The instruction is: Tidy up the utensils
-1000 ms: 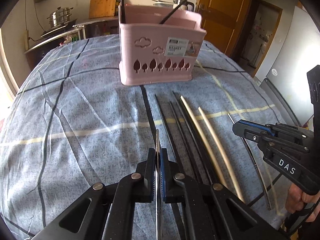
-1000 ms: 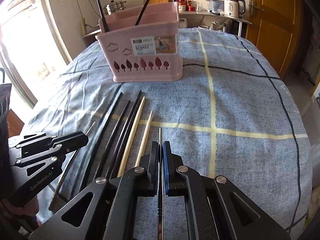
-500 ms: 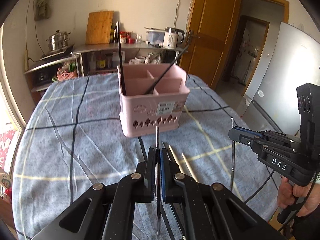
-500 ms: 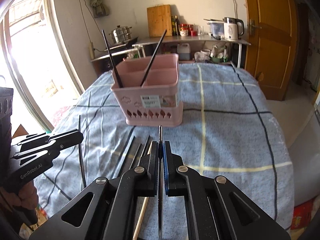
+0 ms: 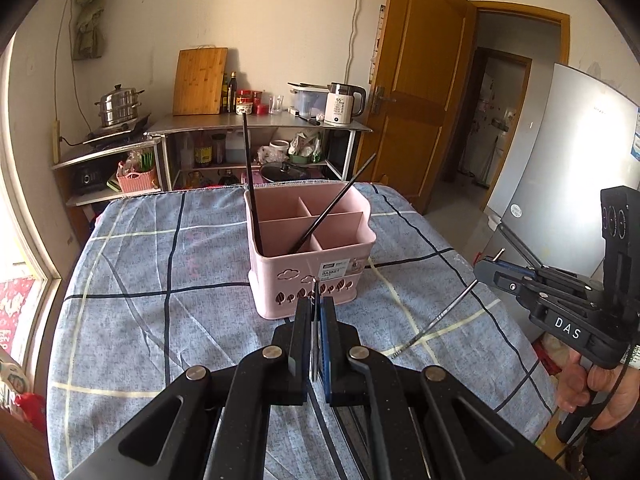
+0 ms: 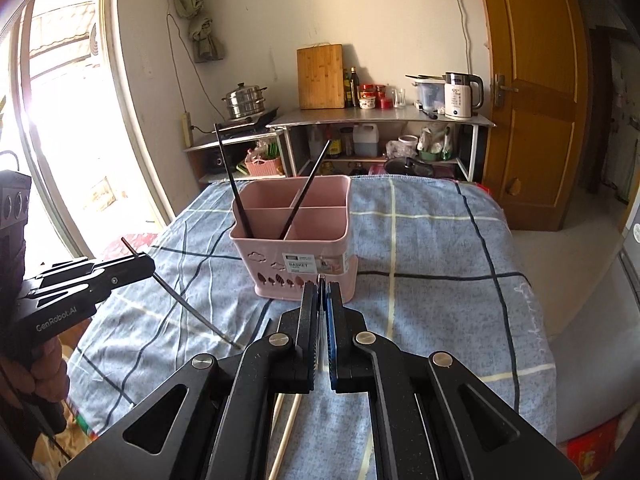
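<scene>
A pink divided utensil basket stands on the blue checked cloth, with two black chopsticks leaning in it. My left gripper is shut on a thin metal chopstick and is raised above the table in front of the basket. My right gripper is shut on another metal chopstick, also raised. Pale wooden chopsticks lie on the cloth under the right gripper.
A steel shelf with a kettle, jars and a cutting board stands behind the table. A steamer pot sits at left. A wooden door and a grey fridge are at right.
Both grippers have lifted up and back from the cloth, each with its metal chopstick, and now look down on the basket from higher up.
</scene>
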